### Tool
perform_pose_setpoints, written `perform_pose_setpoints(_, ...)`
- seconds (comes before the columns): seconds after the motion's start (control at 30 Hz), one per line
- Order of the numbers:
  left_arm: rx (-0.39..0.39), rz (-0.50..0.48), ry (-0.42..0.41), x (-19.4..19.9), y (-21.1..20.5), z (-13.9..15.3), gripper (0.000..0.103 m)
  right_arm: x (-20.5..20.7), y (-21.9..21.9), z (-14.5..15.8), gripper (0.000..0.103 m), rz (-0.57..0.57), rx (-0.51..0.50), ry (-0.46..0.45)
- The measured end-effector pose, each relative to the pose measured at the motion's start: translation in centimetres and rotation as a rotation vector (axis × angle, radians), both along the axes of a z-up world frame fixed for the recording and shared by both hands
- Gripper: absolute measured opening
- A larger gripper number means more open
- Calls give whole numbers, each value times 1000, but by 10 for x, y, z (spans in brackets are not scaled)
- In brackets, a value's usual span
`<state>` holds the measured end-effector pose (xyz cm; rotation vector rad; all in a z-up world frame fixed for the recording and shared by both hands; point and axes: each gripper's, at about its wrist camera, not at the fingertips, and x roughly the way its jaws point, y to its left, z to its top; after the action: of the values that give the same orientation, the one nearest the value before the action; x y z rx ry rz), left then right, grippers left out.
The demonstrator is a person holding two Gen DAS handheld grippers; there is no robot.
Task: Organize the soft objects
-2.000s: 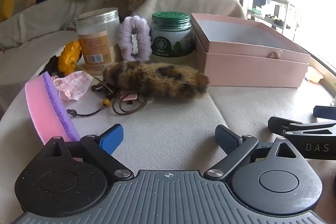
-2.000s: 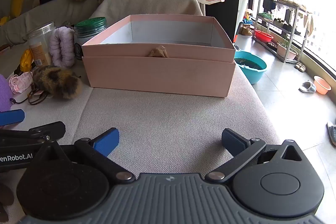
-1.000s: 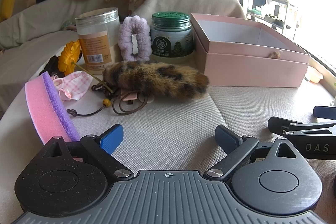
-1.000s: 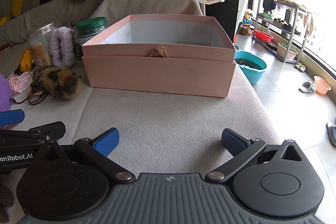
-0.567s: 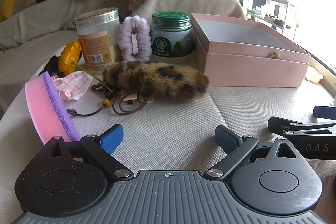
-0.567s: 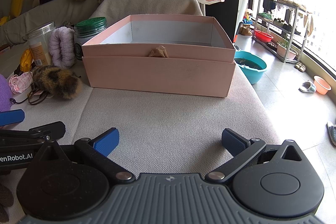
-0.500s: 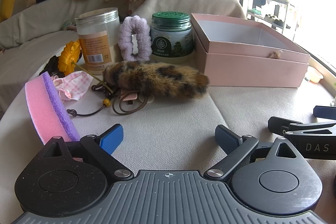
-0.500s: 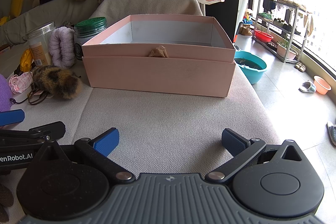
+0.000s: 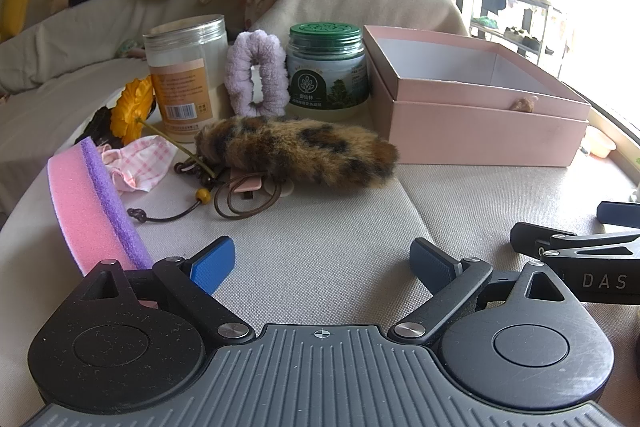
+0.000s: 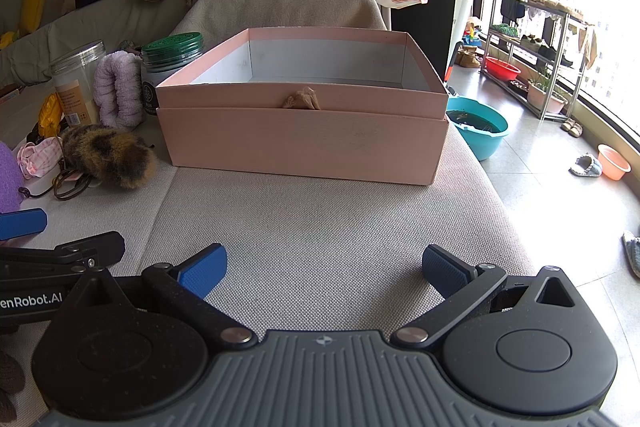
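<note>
A brown furry pouch [image 9: 300,151] lies on the beige cloth-covered table, also in the right wrist view [image 10: 108,155]. Behind it stand a lilac scrunchie [image 9: 256,73], a pink-and-purple sponge [image 9: 94,203], a pink checked cloth [image 9: 136,163] and an orange fabric flower [image 9: 132,109]. An open pink box [image 10: 304,131] sits to the right, seen too in the left wrist view [image 9: 476,115]. My left gripper [image 9: 322,261] is open and empty, short of the pouch. My right gripper [image 10: 324,269] is open and empty, in front of the box.
A clear jar [image 9: 188,75] and a green-lidded jar [image 9: 328,67] stand at the back. Brown cords with beads [image 9: 224,195] lie by the pouch. A sofa with pillows and blankets is behind. The table edge drops to the floor at right, near a teal basin [image 10: 480,131].
</note>
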<state>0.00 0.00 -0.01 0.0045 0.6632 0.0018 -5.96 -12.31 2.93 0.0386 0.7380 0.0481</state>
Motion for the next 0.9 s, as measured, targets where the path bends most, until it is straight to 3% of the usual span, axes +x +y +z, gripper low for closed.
perform_pose_setpoints(0.9, -9, 8, -2, -4, 0, 1, 97, 0, 0, 0, 103, 0, 0, 0)
